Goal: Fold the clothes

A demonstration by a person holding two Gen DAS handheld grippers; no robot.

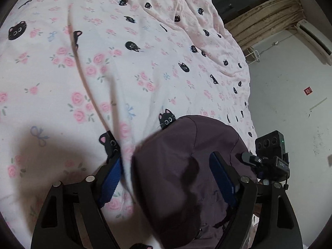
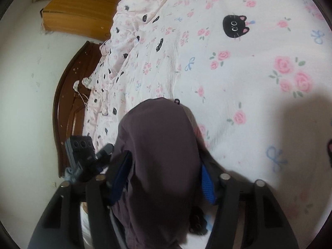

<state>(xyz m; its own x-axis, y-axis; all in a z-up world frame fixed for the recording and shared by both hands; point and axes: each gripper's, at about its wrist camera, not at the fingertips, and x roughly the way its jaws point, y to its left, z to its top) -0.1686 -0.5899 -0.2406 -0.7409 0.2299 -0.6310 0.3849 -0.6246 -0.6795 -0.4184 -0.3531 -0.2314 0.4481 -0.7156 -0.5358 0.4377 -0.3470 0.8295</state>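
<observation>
Below both sets of jaws lay a pink bedsheet (image 1: 145, 66) printed with cats and roses. The left gripper (image 1: 166, 174) and right gripper (image 2: 164, 176) each pinched a fold of the dark purple garment (image 1: 182, 166), with a wooden headboard (image 2: 68, 108) beyond.

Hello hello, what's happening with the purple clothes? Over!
Left gripper and right gripper: jaws partly open, purple garment bunched between both. Garment over the cat-print bedspread. Nothing in the way.
</observation>
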